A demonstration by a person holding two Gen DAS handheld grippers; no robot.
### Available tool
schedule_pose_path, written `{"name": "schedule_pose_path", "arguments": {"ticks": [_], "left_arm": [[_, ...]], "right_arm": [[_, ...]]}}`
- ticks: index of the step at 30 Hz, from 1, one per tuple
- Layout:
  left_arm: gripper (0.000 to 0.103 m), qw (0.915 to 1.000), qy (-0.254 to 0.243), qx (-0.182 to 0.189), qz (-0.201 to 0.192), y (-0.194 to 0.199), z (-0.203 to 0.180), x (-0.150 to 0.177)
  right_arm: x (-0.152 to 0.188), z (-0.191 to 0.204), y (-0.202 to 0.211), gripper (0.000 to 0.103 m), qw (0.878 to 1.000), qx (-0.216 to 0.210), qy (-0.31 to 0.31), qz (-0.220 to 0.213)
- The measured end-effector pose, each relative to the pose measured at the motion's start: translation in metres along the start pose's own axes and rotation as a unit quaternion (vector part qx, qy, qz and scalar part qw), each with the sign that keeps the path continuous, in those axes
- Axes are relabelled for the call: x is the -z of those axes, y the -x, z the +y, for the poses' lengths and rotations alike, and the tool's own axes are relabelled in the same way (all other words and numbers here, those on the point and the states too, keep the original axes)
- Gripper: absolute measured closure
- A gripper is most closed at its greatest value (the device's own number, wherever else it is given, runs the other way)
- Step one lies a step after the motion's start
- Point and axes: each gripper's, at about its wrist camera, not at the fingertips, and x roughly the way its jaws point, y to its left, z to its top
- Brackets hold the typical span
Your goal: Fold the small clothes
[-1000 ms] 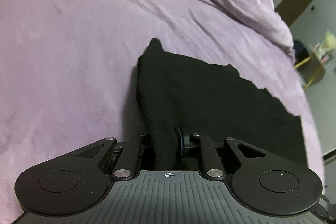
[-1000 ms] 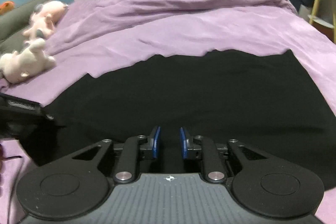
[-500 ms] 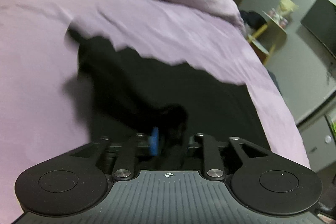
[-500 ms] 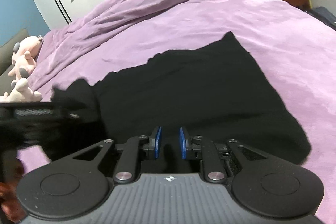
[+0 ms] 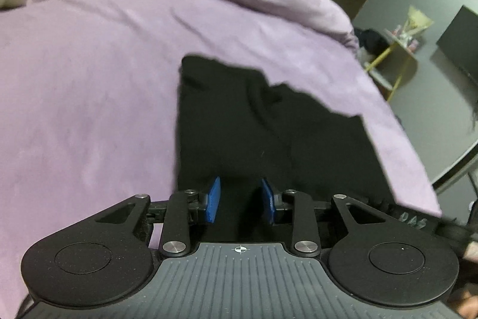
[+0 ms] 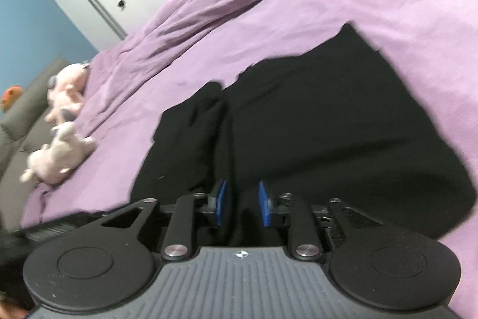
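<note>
My left tool (image 5: 240, 201) and right tool (image 6: 241, 203) both gape open, holding nothing, above a black garment (image 5: 269, 133) lying folded on the purple bed (image 5: 89, 73). Plush toys (image 6: 59, 151) sit nearby.

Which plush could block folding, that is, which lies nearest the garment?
The pale plush, lower left, closest to the garment; the pinker plush lies farther back.
</note>
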Motion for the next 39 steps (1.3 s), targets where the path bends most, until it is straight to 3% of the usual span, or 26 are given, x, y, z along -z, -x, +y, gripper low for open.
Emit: {"name": "schedule_pose_path", "arguments": {"ticks": [2,5,8,9,11,14,17,23,29,31,33,36,39], "left_arm": [[0.069,0.9997,0.010,0.020,0.012,-0.009,0.001,0.006],[0.064,0.9937,0.047,0.088,0.050,-0.023,0.013,0.014],[0.073,0.9904,0.091,0.089,0.054,-0.017,0.028,0.009],[0.071,0.9897,0.101,0.088,0.050,-0.011,0.032,0.005],[0.061,0.9919,0.096,0.083,0.010,0.009,0.035,-0.004],[0.047,0.9954,0.081,0.043,-0.030,0.016,0.036,-0.015],[0.047,0.9951,0.097,0.010,-0.018,-0.009,0.042,-0.016],[0.040,0.9813,0.168,0.095,-0.005,-0.030,0.058,-0.008],[0.041,0.9836,0.163,0.077,-0.007,-0.013,0.065,-0.001],[0.041,0.9860,0.151,0.071,-0.009,-0.010,0.063,0.001],[0.041,0.9869,0.147,0.067,-0.006,-0.012,0.063,0.002],[0.041,0.9877,0.143,0.062,-0.008,-0.011,0.060,0.004],[0.041,0.9890,0.136,0.057,-0.009,-0.010,0.055,0.002]], "right_arm": [[0.005,0.002,-0.015,0.078,0.999,-0.004,0.012,0.036],[0.008,0.009,-0.026,0.082,0.997,0.006,0.063,0.051],[-0.002,0.010,-0.021,0.082,0.996,-0.002,0.070,0.050],[-0.007,0.007,-0.017,0.079,0.997,-0.005,0.061,0.040],[-0.018,-0.004,-0.017,0.071,0.999,-0.014,0.024,0.027],[-0.034,-0.022,-0.027,0.064,0.997,-0.043,-0.054,0.023],[-0.042,-0.033,-0.045,0.057,0.992,-0.068,-0.100,0.036],[-0.050,-0.028,-0.067,0.056,0.989,-0.089,-0.102,0.056],[-0.053,-0.010,-0.086,0.054,0.990,-0.098,-0.072,0.070],[-0.054,-0.005,-0.090,0.057,0.991,-0.095,-0.061,0.074],[-0.054,0.002,-0.091,0.073,0.992,-0.090,-0.045,0.076],[-0.052,0.021,-0.084,0.092,0.997,-0.045,0.035,0.057],[-0.045,0.050,-0.060,0.094,0.991,0.005,0.136,0.010]]}}
